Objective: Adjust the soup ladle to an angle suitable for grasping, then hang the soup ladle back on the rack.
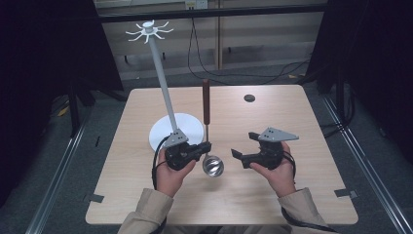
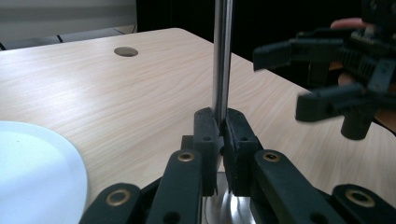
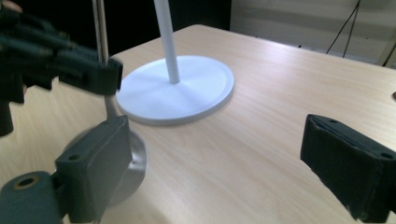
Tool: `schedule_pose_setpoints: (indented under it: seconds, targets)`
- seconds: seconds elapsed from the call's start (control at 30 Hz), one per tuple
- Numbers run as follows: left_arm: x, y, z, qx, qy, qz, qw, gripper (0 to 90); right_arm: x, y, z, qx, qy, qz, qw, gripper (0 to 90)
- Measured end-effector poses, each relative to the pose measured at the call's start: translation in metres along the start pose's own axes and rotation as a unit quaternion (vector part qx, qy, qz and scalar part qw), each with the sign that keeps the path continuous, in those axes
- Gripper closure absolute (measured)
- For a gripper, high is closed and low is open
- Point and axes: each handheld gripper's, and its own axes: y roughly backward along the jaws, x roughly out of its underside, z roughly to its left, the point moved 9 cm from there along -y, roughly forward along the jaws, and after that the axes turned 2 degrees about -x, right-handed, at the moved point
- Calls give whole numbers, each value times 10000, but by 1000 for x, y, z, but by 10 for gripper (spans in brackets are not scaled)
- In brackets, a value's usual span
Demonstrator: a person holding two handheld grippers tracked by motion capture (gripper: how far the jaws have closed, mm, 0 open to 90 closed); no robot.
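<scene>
Jaws first: the left gripper (image 1: pixel 207 146) has its pair clamped tight on the thin metal shaft of the ladle (image 1: pixel 207 127), pinching it just above the bowl, as the left gripper view shows with the steel rod rising straight up between the pads. Over on the other side, the right gripper (image 1: pixel 237 157) stands wide open with nothing between its jaws, hanging just beside the ladle's shiny bowl and pointing toward it. So the ladle is low on the bench (image 1: pixel 272 195), its bowl down near the person, its long axis running away from them toward the far edge, with the dark red-brown handle at the far end. That is what the next move seems to turn on: the ladle lies to the left of the open right jaws, close by, and the left hand already has it, so the left is plainly the nearer one. Behind the left gripper stands the white hook stand (image 1: pixel 160 78), its round base flat on the bench and its pole leaning up to a crown of hooks. Count them off: one ladle, one stand, two grippers, and one small dark disc (image 1: pixel 249 98) far off toward the bench's back edge.
</scene>
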Motion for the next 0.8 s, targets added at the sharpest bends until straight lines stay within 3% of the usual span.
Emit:
schedule_pose_setpoints:
  seconds: [0.17,0.37,0.43,0.7,0.8]
  targets:
    - [-6,5,6,-60,12,-61,10000,850,19,-3,2,-71,79,223,9997,22]
    - [-17,12,13,-208,9,-112,9997,850,35,-2,-2,67,-8,416,9991,30]
    - [-20,14,14,-167,-42,-158,9997,849,40,-2,-2,84,4,484,9988,33]
    - [-31,22,22,-336,-76,-186,9992,850,45,-3,-1,40,-18,552,9985,37]
    - [-37,25,24,-311,-64,-305,9990,849,45,-3,0,-16,-70,519,9986,38]
